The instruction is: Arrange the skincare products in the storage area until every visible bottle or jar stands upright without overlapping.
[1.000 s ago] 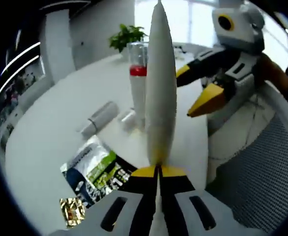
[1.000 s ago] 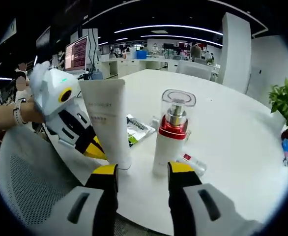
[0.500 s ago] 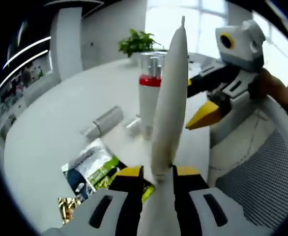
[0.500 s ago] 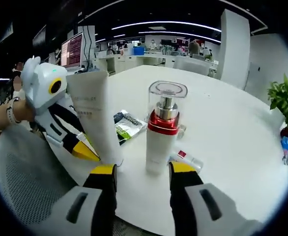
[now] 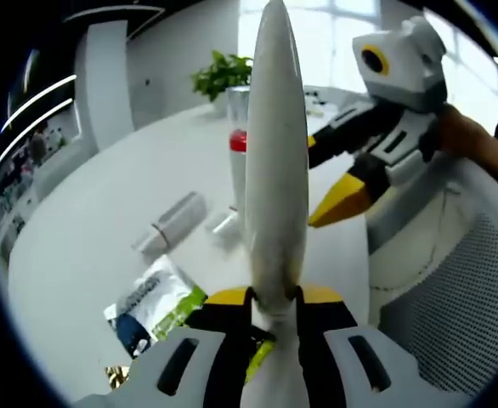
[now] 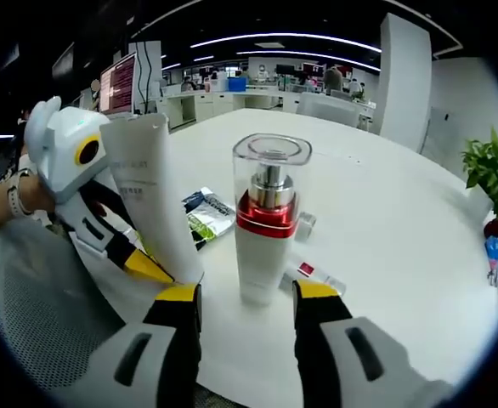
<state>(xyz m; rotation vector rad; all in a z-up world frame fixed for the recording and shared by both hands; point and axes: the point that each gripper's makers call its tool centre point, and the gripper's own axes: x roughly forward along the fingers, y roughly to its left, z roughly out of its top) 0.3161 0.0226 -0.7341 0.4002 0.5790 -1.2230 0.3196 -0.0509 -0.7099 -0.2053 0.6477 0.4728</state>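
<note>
Left gripper [image 5: 273, 297] clamped on tube [image 5: 274, 161] at frame centre, beside pump bottle [image 6: 264, 223]; right gripper [image 6: 242, 297] open, empty, bottom centre; judged: seat tube upright on table [image 6: 385, 212] clear of bottle, release slowly.

On the round white table [image 6: 385, 212] stands one white pump bottle with a red collar and clear cap [image 6: 264, 223], and beside it one tall white squeeze tube [image 6: 151, 197] stands on its cap. One silver-grey cylindrical tube [image 5: 171, 223] lies flat, along with one small white tube with a red mark [image 6: 310, 274], one green, white and blue foil sachet [image 5: 151, 299] and one gold foil sachet [image 5: 118, 375]. One green potted plant [image 6: 493, 180] sits at the table's far edge.
</note>
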